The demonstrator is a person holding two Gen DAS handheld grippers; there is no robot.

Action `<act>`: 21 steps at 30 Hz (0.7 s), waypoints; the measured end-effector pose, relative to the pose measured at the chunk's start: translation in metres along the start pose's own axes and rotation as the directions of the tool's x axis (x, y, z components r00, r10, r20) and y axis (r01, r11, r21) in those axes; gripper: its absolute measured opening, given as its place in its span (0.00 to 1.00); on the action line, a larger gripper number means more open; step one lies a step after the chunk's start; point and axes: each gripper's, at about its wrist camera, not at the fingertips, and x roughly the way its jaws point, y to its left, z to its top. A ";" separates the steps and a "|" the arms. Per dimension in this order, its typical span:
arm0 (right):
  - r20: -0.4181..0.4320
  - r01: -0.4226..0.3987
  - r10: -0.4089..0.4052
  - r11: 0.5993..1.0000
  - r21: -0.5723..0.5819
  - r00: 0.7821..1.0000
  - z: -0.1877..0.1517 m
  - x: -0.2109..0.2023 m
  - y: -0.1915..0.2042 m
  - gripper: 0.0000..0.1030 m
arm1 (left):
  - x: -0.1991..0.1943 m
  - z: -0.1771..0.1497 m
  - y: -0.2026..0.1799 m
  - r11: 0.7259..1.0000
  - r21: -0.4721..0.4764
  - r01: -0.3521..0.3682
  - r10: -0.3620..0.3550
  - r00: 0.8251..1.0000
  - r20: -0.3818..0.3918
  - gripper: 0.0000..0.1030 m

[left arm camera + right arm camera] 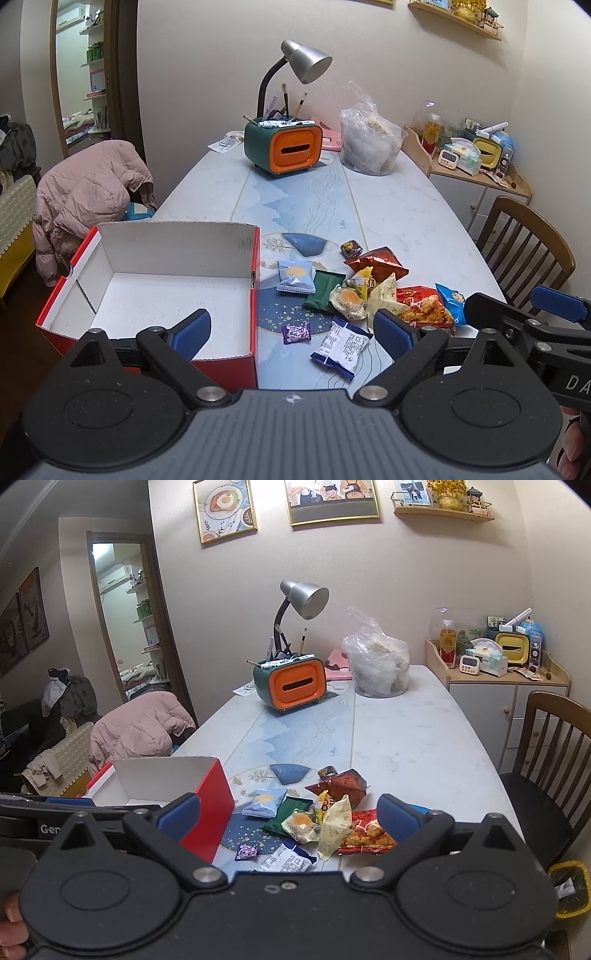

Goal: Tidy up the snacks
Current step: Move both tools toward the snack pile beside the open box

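Note:
A red cardboard box (155, 291) with a white inside stands empty at the table's near left; it also shows in the right wrist view (210, 812). To its right lies a heap of snack packets: a light blue packet (295, 277), a green one (325, 291), a red crinkled bag (376, 262), a red fried-snack bag (424, 310), a purple candy (295, 332) and a blue-and-white packet (341, 347). My left gripper (291, 334) hovers open above the near edge, nothing in it. My right gripper (288, 814) is open too, above the same heap (332, 819).
Further back on the table (406, 206) stand an orange-and-green tissue box with pens (284, 147), a desk lamp (303, 62) and a clear plastic bag (369, 144). A pink jacket (88, 195) hangs on a chair at the left; a wooden chair (528, 240) is on the right.

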 end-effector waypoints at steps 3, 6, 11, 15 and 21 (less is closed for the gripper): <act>-0.003 0.002 -0.002 1.000 0.000 1.000 -0.001 0.000 0.000 0.99 | 0.001 -0.001 0.000 1.000 0.002 -0.002 0.002 1.000 -0.004 0.93; -0.009 0.004 -0.004 1.000 0.003 1.000 0.000 0.002 0.000 0.99 | 0.003 -0.001 0.001 1.000 0.004 -0.003 0.003 1.000 -0.010 0.93; -0.017 0.005 -0.004 1.000 0.004 1.000 0.000 0.003 -0.001 0.99 | 0.005 -0.002 0.001 1.000 0.006 -0.002 0.002 1.000 -0.020 0.93; -0.024 0.006 -0.006 1.000 0.004 1.000 -0.001 0.005 -0.001 0.99 | 0.007 -0.003 0.000 1.000 0.007 0.001 -0.001 1.000 -0.029 0.93; -0.026 0.007 -0.007 1.000 0.005 1.000 -0.002 0.005 -0.002 0.99 | 0.008 -0.003 -0.001 1.000 0.009 0.003 -0.003 0.999 -0.036 0.93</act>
